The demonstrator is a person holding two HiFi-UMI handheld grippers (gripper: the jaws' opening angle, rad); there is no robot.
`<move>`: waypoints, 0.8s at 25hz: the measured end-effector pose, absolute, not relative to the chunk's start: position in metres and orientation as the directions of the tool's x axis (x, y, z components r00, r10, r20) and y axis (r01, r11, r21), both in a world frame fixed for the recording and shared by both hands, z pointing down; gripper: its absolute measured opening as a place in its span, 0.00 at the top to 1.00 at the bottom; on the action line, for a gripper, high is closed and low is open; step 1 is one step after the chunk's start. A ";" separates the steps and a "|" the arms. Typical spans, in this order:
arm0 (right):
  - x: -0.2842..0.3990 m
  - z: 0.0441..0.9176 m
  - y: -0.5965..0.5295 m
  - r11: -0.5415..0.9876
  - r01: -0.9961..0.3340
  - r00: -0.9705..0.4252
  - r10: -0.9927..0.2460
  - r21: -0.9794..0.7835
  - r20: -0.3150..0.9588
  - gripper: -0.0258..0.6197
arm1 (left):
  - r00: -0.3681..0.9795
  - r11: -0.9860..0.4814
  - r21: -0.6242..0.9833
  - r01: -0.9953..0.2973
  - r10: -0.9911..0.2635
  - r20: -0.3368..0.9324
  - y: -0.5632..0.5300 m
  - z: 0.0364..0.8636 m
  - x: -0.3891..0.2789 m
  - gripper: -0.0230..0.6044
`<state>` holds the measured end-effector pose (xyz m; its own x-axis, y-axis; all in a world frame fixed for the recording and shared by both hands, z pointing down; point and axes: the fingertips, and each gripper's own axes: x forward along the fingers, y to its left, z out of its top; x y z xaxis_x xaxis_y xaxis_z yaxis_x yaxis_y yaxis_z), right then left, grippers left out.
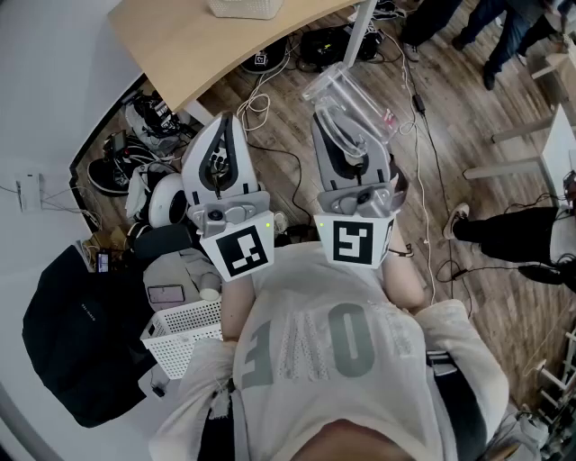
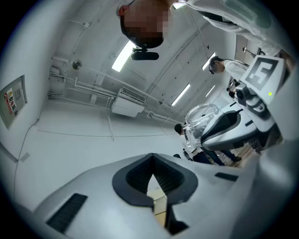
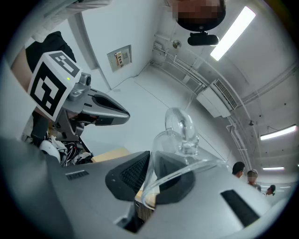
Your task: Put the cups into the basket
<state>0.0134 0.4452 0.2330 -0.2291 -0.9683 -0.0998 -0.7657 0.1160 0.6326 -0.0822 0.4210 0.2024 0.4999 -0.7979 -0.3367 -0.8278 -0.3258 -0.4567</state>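
Clear cup [image 1: 346, 90] was pinched by its wall in my right gripper [image 3: 150, 176], handle up, long axis toward 12 o'clock in the head view. My left gripper [image 2: 152, 179] was clenched on nothing. White basket [image 1: 241, 7] sat on the table [image 1: 180, 45], 11 o'clock from the cup and well apart, contents hidden. A second white crate [image 1: 184, 329] lay low at 8 o'clock.

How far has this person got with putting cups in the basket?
Nothing visibly done: no cup shows in the white slotted plastic basket beside the person. In hand: the right gripper is clamped on the rim of a clear cup with a handle, held aloft. The left gripper is shut and empty. Left: carrying that cup to the basket.
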 end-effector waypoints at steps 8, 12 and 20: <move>0.012 0.233 0.431 0.116 -0.762 -0.228 -0.969 0.637 -0.096 0.93 | 0.531 -0.346 -0.485 -0.803 -0.785 -0.319 0.410 0.208 -0.076 0.96; 0.011 0.233 0.429 0.118 -0.783 -0.224 -0.970 0.611 -0.099 0.93 | 0.531 -0.350 -0.481 -0.804 -0.786 -0.316 0.406 0.209 -0.080 0.96; 0.000 0.241 0.415 0.121 -0.770 -0.211 -0.975 0.626 -0.071 0.93 | 0.536 -0.355 -0.488 -0.798 -0.788 -0.303 0.391 0.215 -0.097 0.96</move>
